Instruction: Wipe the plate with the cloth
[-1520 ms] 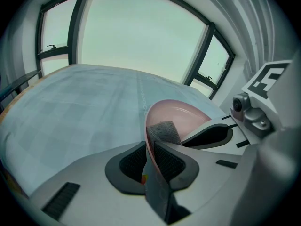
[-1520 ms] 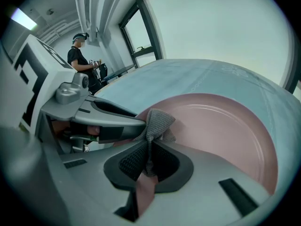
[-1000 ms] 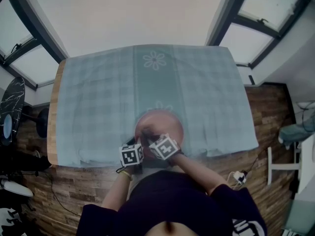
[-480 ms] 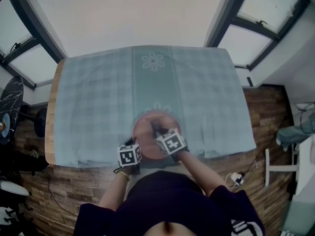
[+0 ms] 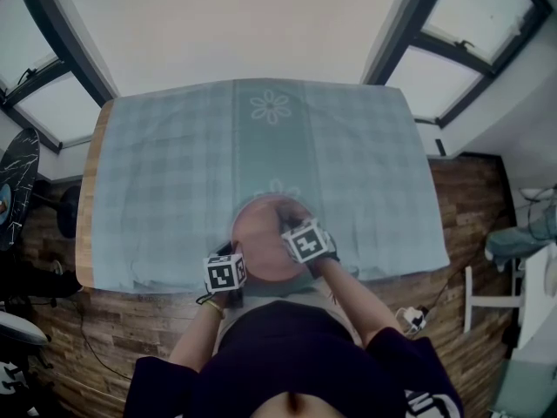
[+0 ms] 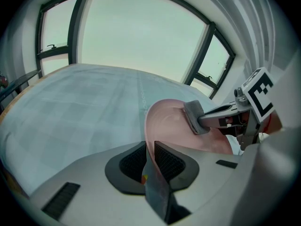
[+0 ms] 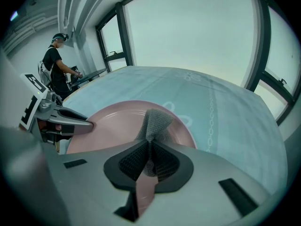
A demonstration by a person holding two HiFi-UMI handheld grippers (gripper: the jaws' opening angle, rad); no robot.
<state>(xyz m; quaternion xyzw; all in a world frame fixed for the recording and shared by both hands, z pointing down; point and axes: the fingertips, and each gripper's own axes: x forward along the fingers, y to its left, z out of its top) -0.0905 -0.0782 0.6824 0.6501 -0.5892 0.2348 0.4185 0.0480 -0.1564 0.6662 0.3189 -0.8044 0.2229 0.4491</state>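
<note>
1. Where the checked tablecloth (image 5: 174, 172) nears the lower edge of the table in the head view, the pink plate (image 5: 259, 233) lies just below the frame's centre, on the tablecloth's green middle stripe.
2. At the plate's lower left, the left gripper (image 5: 235, 252) meets the rim. In the left gripper view its jaws are clamped on that rim, which runs up between the pads (image 6: 167, 160).
3. At the plate's upper right in the head view, the right gripper (image 5: 285, 225) points down onto the plate's face.
4. Its own view shows its jaws pinched together on the grey cloth (image 7: 155, 121), with a bunched fold standing out beyond them against the plate.
5. Right of centre in the left gripper view, the cloth lies flat on the plate's surface.
6. A person (image 7: 56, 65) stands at the upper left of the right gripper view, beside the windows (image 7: 113, 36).
</note>
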